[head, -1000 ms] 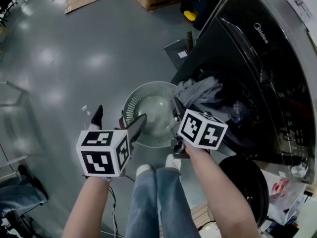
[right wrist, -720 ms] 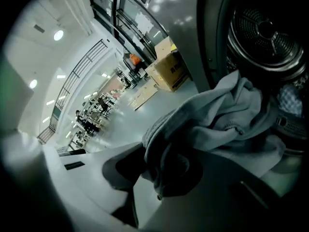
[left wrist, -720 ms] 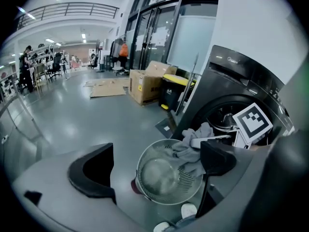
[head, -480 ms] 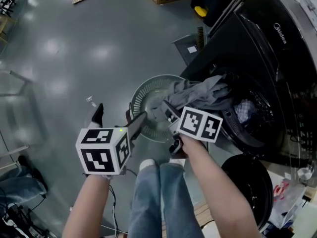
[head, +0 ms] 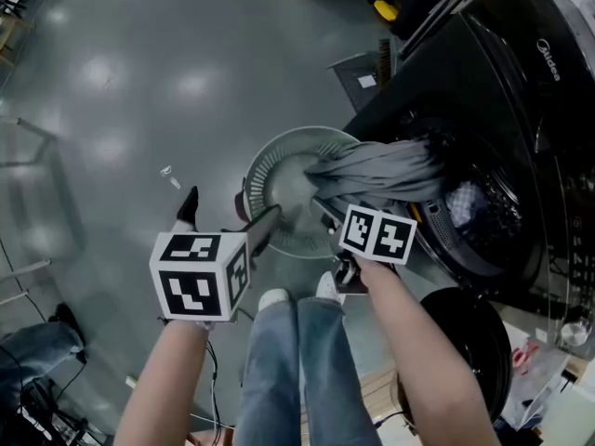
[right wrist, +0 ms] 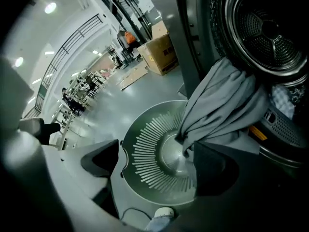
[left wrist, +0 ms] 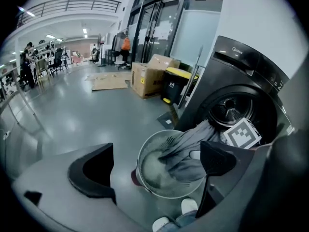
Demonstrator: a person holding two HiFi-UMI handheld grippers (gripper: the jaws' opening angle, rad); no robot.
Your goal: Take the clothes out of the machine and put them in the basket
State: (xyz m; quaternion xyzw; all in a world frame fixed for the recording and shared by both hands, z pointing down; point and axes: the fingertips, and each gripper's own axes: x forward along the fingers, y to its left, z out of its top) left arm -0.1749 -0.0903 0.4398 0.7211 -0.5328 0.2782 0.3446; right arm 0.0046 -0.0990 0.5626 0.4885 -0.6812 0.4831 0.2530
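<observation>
My white shoes (head: 272, 298) stand at the lower middle of the head view, on a gray floor (head: 112, 82) that shines with lamp glare toward the upper left. A small scrap (head: 167, 172) lies on it, left of centre. In the left gripper view a cardboard box (left wrist: 149, 74) sits at upper centre. A flat cardboard sheet (left wrist: 110, 83) lies just left of it and a yellow-lidded bin (left wrist: 173, 86) stands just right. A railing (left wrist: 72, 5) crosses the upper left, with people (left wrist: 26, 57) below it at the far left edge.

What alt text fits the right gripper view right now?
A grey garment drapes from the washing machine into a round slotted basket on the floor. The right gripper has just opened its jaws, the garment's end loose between them.
</observation>
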